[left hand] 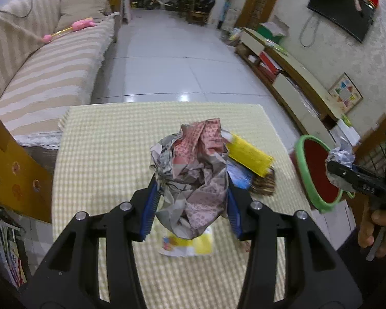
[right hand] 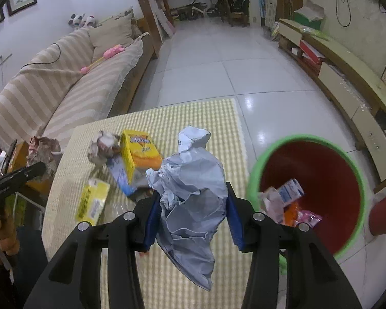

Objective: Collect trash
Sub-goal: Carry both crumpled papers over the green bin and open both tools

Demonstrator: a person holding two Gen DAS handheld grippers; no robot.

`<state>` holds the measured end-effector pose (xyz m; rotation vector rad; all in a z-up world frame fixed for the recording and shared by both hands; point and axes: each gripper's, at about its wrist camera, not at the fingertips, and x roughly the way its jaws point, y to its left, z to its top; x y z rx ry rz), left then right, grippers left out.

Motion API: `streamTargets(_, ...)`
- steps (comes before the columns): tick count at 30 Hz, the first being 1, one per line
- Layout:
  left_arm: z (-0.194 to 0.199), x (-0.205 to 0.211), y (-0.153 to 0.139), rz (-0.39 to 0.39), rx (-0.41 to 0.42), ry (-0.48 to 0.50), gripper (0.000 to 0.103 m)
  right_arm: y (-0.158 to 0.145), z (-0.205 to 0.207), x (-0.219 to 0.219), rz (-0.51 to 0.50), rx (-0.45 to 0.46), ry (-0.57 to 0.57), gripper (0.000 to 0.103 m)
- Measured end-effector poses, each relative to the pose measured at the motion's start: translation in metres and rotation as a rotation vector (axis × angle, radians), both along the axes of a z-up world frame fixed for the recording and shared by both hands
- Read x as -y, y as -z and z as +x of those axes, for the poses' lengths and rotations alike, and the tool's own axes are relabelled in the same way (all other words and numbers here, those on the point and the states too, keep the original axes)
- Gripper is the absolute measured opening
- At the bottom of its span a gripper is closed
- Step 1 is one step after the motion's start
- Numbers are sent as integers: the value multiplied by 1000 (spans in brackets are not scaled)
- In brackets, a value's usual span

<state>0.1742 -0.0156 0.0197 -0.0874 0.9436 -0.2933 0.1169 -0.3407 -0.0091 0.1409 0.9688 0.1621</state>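
My left gripper (left hand: 191,180) is shut on a crumpled ball of grey and red newspaper (left hand: 195,170), held above the table with the yellow checked cloth (left hand: 103,141). My right gripper (right hand: 191,189) is shut on a crumpled white and pale blue paper (right hand: 193,180), just left of the red bin with a green rim (right hand: 308,137). The bin holds a small carton (right hand: 290,190) and pink wrappers. A yellow box (right hand: 139,149), another newspaper ball (right hand: 103,146), a blue packet (right hand: 121,177) and a yellow packet (right hand: 92,203) lie on the cloth. In the left wrist view the right gripper (left hand: 347,172) shows beside the bin (left hand: 319,200).
A striped sofa (left hand: 38,72) runs along the left, with a cardboard box (left hand: 10,164) at the table's left corner. A low TV cabinet (left hand: 290,77) lines the right wall. A second green-rimmed bin (right hand: 383,219) stands right of the first. Tiled floor (left hand: 172,59) lies beyond the table.
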Motion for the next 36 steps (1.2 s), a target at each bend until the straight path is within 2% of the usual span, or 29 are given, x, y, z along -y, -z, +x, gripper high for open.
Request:
streamTargets(10,-15,64,-4,-25,-3,114,45,-9,-32,38,-5,32,73,44)
streamTargets(22,-3,146,-2,-50,-28,262,45,0,-29,104,15,26,231,44)
streamTargets(31,11,221,2,-120,-67,369,45,4,-20,157,43,22,339,44)
streamTargets(36,12,261,5,-115,-73,433,46,14,-14,179,98,-9,385,44)
